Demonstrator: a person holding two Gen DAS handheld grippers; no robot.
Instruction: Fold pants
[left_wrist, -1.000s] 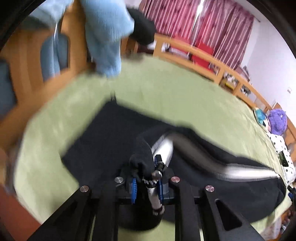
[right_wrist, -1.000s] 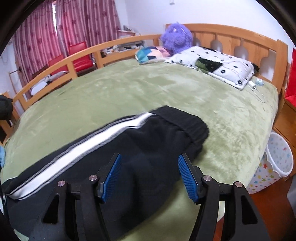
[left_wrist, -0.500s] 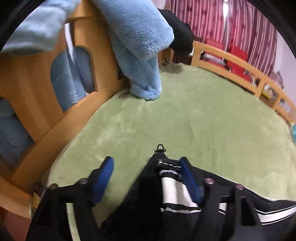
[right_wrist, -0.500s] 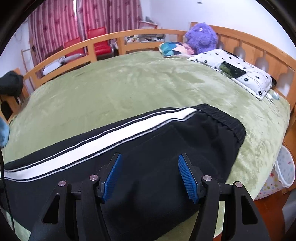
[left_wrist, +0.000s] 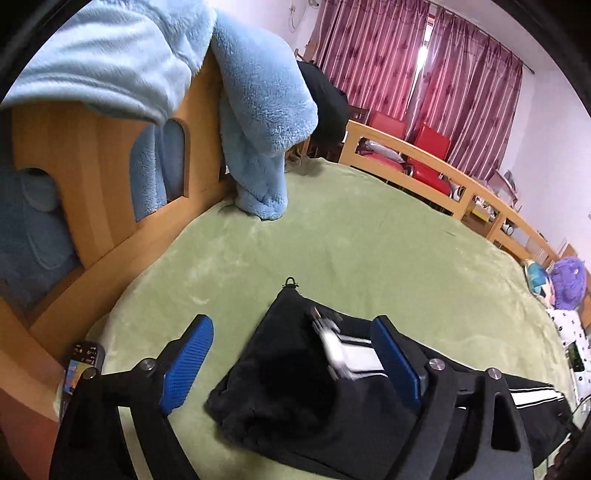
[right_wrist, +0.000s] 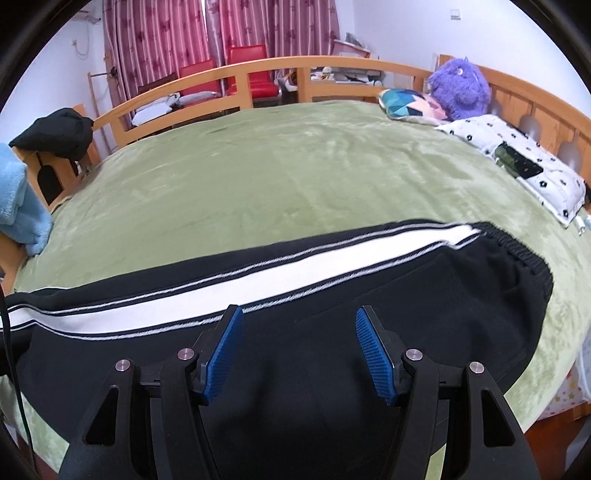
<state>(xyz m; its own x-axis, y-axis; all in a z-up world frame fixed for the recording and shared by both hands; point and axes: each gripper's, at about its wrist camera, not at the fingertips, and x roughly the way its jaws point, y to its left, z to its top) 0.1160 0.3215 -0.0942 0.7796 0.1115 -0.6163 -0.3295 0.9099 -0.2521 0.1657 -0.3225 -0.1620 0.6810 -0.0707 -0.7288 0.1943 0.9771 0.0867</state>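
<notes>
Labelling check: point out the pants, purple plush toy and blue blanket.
pants (right_wrist: 332, 369), right wrist view, black leg panel.
purple plush toy (right_wrist: 460, 86), right wrist view, body.
blue blanket (left_wrist: 258, 99), left wrist view, draped fold.

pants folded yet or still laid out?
Laid out full length: the pants run cuff to waistband across the blanket, side stripe unbroken. One lengthwise fold possible, cannot tell. Cuff end bunched.
</notes>
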